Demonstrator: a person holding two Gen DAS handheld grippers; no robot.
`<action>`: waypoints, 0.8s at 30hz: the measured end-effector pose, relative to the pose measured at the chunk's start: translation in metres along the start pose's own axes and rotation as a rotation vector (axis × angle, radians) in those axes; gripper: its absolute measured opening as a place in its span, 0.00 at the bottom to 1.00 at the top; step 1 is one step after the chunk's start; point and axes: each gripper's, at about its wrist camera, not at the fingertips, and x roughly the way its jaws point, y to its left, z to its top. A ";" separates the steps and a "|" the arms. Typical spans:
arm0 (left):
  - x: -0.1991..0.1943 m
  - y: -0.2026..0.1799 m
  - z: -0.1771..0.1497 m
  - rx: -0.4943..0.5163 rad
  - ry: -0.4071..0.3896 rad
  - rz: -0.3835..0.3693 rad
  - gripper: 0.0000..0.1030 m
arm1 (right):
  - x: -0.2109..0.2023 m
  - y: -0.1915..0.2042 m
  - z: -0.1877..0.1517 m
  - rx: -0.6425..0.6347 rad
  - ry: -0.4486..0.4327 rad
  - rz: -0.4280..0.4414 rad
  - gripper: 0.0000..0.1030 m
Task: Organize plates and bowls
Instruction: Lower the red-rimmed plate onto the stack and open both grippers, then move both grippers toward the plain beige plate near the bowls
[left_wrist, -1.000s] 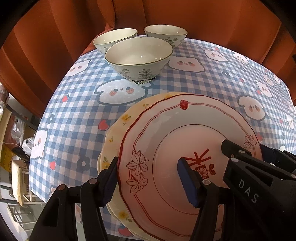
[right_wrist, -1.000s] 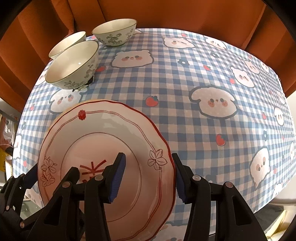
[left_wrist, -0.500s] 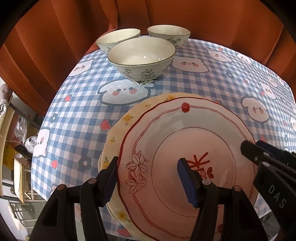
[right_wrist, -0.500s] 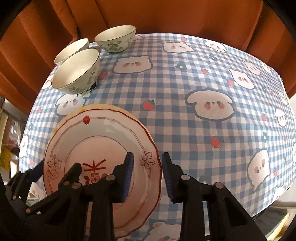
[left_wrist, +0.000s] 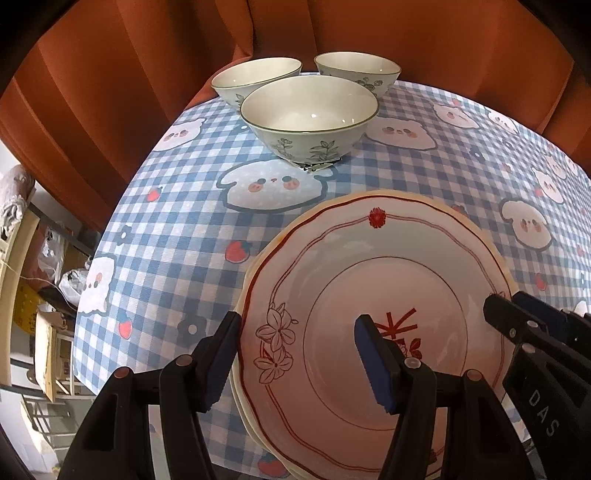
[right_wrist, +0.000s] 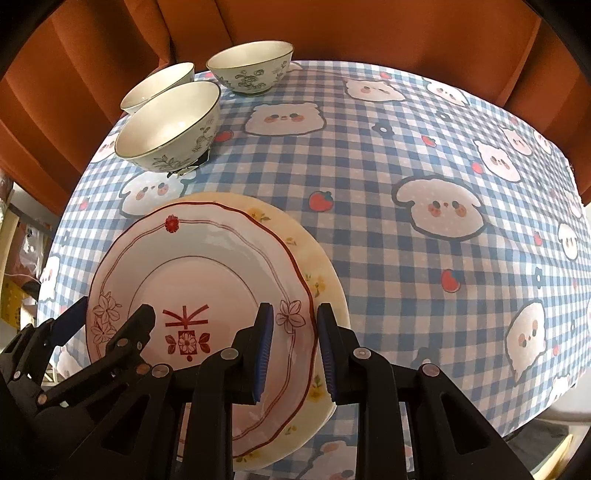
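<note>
A white plate with a red wavy rim (left_wrist: 369, 266) (right_wrist: 207, 258) lies on a pale yellow plate (right_wrist: 321, 266) at the table's near left. My left gripper (left_wrist: 299, 354) (right_wrist: 107, 321) is open across the red-rimmed plate's left edge. One pad is outside the rim and the other hangs over the plate's middle. My right gripper (right_wrist: 295, 347) (left_wrist: 517, 310) has its jaws drawn narrow onto that plate's right rim, one pad inside and one outside. Three white bowls with leaf prints (left_wrist: 310, 118) (left_wrist: 255, 81) (left_wrist: 358, 70) stand close together at the far left.
A blue checked tablecloth (right_wrist: 406, 147) with bear and strawberry prints covers the table. Orange curtain (left_wrist: 110, 92) hangs close behind the bowls. Past the table's left edge are shelves and clutter (left_wrist: 37, 295).
My right gripper's jaws have closed from wide to narrow on the red-rimmed plate's right rim. That plate now sits further left on the yellow one. The left gripper keeps its width.
</note>
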 end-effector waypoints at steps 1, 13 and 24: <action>0.000 -0.001 -0.001 0.005 -0.004 0.002 0.63 | 0.000 0.001 -0.001 -0.002 -0.004 -0.007 0.27; -0.002 0.004 -0.005 0.027 0.001 -0.079 0.82 | -0.006 0.005 -0.002 0.017 -0.016 0.003 0.57; -0.037 0.017 0.031 -0.010 -0.122 -0.055 0.82 | -0.041 0.022 0.029 -0.015 -0.130 0.039 0.58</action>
